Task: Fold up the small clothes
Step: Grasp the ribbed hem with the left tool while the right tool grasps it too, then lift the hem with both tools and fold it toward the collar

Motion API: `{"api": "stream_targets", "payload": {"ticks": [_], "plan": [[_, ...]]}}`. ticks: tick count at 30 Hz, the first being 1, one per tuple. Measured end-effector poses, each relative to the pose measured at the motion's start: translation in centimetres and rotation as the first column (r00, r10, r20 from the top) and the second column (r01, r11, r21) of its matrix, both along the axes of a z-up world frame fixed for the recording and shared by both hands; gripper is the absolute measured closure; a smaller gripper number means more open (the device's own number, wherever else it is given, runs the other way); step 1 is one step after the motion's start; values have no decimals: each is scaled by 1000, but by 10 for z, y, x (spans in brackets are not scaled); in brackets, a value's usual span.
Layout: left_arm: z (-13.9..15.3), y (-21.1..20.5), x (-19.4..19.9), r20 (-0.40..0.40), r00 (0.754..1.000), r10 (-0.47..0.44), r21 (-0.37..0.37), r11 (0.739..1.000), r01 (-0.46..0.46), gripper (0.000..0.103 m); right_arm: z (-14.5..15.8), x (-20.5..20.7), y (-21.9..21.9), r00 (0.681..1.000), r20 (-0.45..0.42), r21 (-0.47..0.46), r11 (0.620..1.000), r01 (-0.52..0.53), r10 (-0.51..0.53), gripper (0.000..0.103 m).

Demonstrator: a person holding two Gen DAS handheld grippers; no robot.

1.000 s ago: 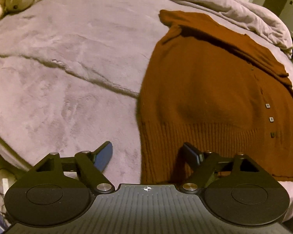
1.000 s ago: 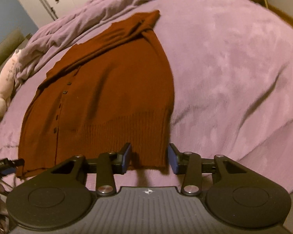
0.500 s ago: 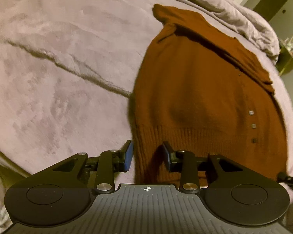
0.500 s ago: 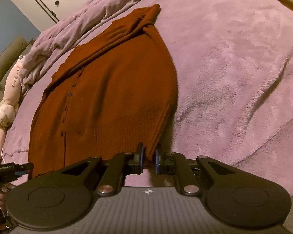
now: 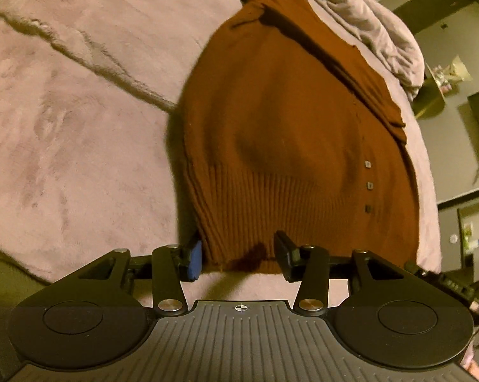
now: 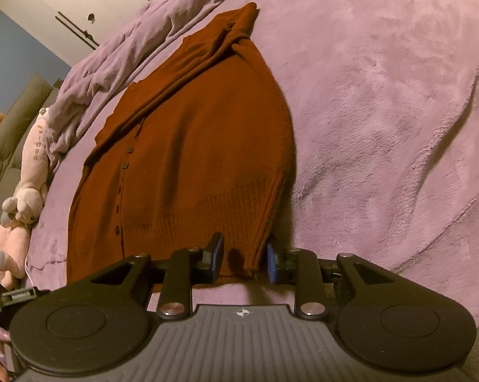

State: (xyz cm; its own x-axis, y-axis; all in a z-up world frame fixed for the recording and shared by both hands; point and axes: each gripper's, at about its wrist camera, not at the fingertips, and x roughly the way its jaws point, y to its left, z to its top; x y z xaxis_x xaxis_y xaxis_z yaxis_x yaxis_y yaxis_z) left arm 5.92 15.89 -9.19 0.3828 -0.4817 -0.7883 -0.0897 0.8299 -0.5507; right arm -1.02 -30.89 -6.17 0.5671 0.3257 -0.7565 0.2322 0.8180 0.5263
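A rust-brown knitted cardigan [image 5: 287, 133] with small buttons lies on a mauve fleece blanket [image 5: 80, 127], its ribbed hem towards me. My left gripper [image 5: 238, 256] is open, and the hem's left corner sits between its fingers. In the right wrist view the cardigan [image 6: 191, 146] shows again, and my right gripper [image 6: 244, 259] is open with the hem's right corner between its fingers. That corner looks slightly raised off the blanket [image 6: 382, 111].
A rumpled lilac duvet [image 6: 137, 41] lies beyond the cardigan's collar. Pink plush toys [image 6: 19, 197] sit at the bed's left side. A dark shelf and room clutter [image 5: 462, 127] stand past the bed's right edge.
Both grippers had narrowed around the hem corners half a second ago, the right one nearly shut. Now both have opened wider, with the hem still between the fingers. The views have tilted slightly.
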Motion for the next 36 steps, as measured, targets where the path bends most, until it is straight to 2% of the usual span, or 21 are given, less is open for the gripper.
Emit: {"api": "stream_targets", "payload": {"ticks": [1, 2, 3, 4, 5, 6, 9, 15, 19, 22, 24, 27, 29, 31, 32, 34, 35, 36], "plan": [[0, -1, 1, 2, 1000, -5, 1, 1000, 5, 55, -1, 1, 0, 1000, -4, 3, 1000, 1, -1, 76], [1, -2, 2, 6, 1000, -8, 2, 1000, 8, 60, -1, 2, 1, 1000, -7, 6, 1000, -5, 5, 77], [1, -3, 3, 7, 1000, -10, 5, 1000, 10, 70, -1, 3, 3, 1000, -7, -1, 1000, -20, 20, 77], [1, -3, 4, 3, 1000, -8, 12, 1000, 8, 77, -1, 4, 5, 999, -9, -16, 999, -33, 33, 79], [1, -2, 5, -1, 1000, -6, 15, 1000, 6, 89, -1, 5, 7, 999, -12, -29, 999, -44, 43, 86], [1, 0, 4, -5, 1000, -2, 9, 1000, 2, 92, -1, 7, 9, 998, -19, -35, 998, -53, 53, 94], [6, 3, 4, 2, 1000, 10, -14, 1000, -10, 96, 0, 11, 8, 998, -26, -21, 998, -60, 60, 98], [60, 10, 25, 163, 985, 46, -67, 997, -36, 96, 34, 37, -3, 993, 105, 76, 995, -64, 56, 98], [94, 9, 69, 273, 960, 63, -40, 998, -54, 96, 61, 82, -4, 980, 196, 35, 998, -51, 43, 99], [105, 7, 108, 328, 940, 96, -21, 995, -94, 97, 75, 119, -3, 964, 262, -41, 999, -33, 43, 100], [104, 4, 133, 335, 935, 112, 7, 993, -121, 99, 77, 147, -2, 960, 280, -73, 997, -6, 27, 101], [93, 0, 166, 319, 939, 130, 11, 990, -141, 100, 70, 183, -3, 960, 280, -81, 997, 17, 6, 103], [85, -1, 177, 294, 948, 125, 35, 989, -141, 100, 63, 200, -4, 965, 261, -95, 995, 26, -1, 103], [78, 0, 175, 289, 954, 80, 51, 994, -99, 99, 60, 203, -4, 968, 250, -133, 991, 1, 33, 102], [75, 0, 172, 287, 957, 46, 56, 996, -65, 98, 61, 199, -3, 962, 264, -151, 988, -33, 72, 101], [69, -1, 160, 296, 955, -31, 126, 992, -7, 81, 61, 186, -1, 946, 277, -207, 972, -112, 168, 97], [65, -3, 154, 297, 952, -75, 178, 984, 22, 68, 57, 179, -1, 941, 263, -246, 958, -149, 214, 86], [60, -4, 149, 291, 951, -102, 211, 977, 40, 64, 53, 172, -1, 939, 238, -283, 942, -179, 250, 72]]}}
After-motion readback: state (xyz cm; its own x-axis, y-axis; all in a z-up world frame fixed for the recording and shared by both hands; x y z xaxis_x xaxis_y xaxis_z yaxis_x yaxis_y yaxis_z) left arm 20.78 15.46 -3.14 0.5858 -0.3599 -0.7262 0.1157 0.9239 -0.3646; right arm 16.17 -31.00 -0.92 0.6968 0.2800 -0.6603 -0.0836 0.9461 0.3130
